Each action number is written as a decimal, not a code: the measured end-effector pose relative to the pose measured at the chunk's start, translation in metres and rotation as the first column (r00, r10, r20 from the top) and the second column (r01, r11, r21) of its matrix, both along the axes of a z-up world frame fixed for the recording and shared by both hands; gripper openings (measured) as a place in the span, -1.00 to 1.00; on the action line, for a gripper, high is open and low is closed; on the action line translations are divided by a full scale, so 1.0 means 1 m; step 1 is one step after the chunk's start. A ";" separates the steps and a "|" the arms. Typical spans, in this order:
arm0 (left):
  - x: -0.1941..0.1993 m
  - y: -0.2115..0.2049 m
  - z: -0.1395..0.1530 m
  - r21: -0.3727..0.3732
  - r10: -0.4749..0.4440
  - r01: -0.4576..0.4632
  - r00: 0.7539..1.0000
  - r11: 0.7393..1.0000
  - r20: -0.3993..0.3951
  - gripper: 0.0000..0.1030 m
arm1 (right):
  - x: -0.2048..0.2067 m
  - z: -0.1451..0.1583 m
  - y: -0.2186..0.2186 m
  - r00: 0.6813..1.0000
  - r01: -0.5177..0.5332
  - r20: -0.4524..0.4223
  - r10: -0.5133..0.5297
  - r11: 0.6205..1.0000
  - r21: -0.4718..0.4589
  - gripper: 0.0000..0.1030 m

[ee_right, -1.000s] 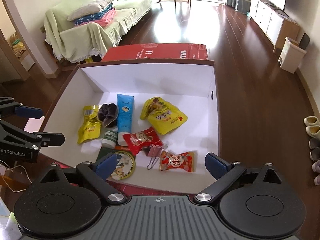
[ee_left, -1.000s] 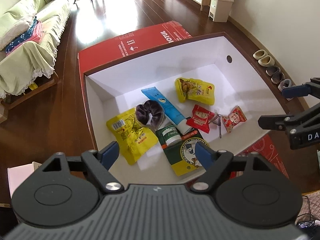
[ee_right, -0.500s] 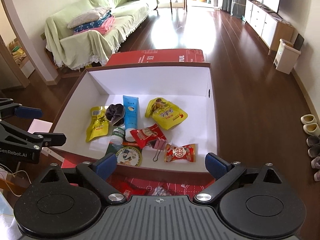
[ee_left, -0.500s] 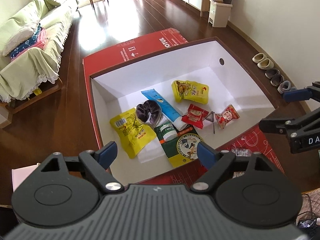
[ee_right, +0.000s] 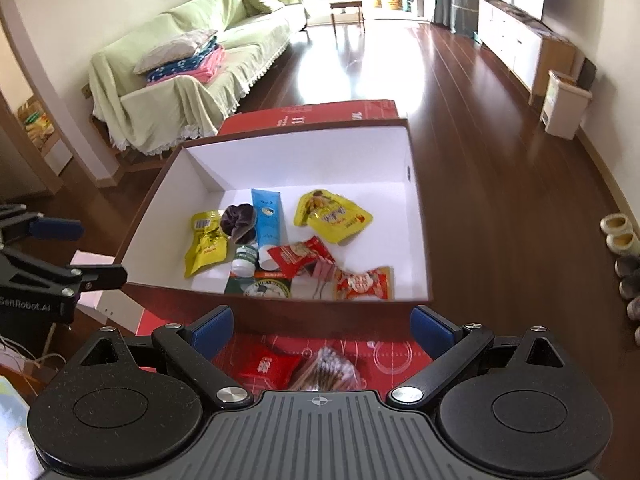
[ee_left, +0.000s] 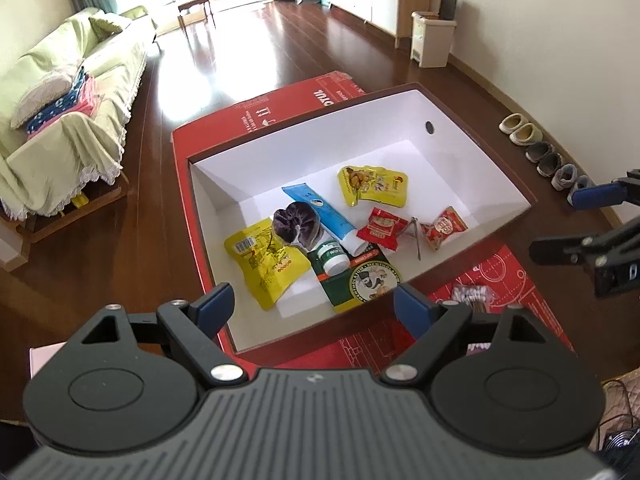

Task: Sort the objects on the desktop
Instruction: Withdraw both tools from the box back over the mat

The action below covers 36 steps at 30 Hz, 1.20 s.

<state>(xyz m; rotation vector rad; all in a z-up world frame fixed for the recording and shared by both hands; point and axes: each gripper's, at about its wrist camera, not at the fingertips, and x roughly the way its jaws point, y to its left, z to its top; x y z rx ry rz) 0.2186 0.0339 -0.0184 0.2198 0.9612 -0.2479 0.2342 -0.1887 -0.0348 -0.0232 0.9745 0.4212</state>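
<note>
Two yellow pouches (ee_left: 271, 264) (boxed), two red packets (ee_left: 383, 227), both grippers (ee_left: 316, 307) (ee_right: 322, 326) wide, empty.

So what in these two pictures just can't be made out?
- Green packet, right view: near half hidden by the box wall.
- Cotton swabs, right view: blurred, cut off by the right gripper body.
- Clip, left view: too small for detail.
- Red packet on the mat: print unreadable.

White-lined box (ee_right: 418, 216) holding snacks, right gripper (ee_right: 322, 326) spread wide, cotton swabs (ee_right: 326, 372) beneath
</note>
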 end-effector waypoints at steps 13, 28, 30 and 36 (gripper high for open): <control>-0.046 -0.015 -0.057 0.009 -0.173 0.174 0.984 0.985 -0.041 0.51 | -0.036 -0.041 -0.040 0.989 0.054 -0.137 -0.054 0.999 -0.007 0.89; -0.048 -0.039 -0.108 0.060 -0.387 0.394 0.917 0.917 -0.101 -0.12 | -0.040 -0.072 -0.067 0.966 0.103 -0.231 -0.113 0.993 -0.054 0.89; -0.045 -0.044 -0.117 0.079 -0.422 0.431 0.900 0.899 -0.111 -0.12 | -0.039 -0.074 -0.070 0.962 0.113 -0.242 -0.125 0.992 -0.062 0.89; -0.034 -0.062 -0.138 0.124 -0.536 0.546 0.837 0.828 -0.109 -0.12 | -0.036 -0.081 -0.081 0.947 0.150 -0.272 -0.169 0.985 -0.089 0.89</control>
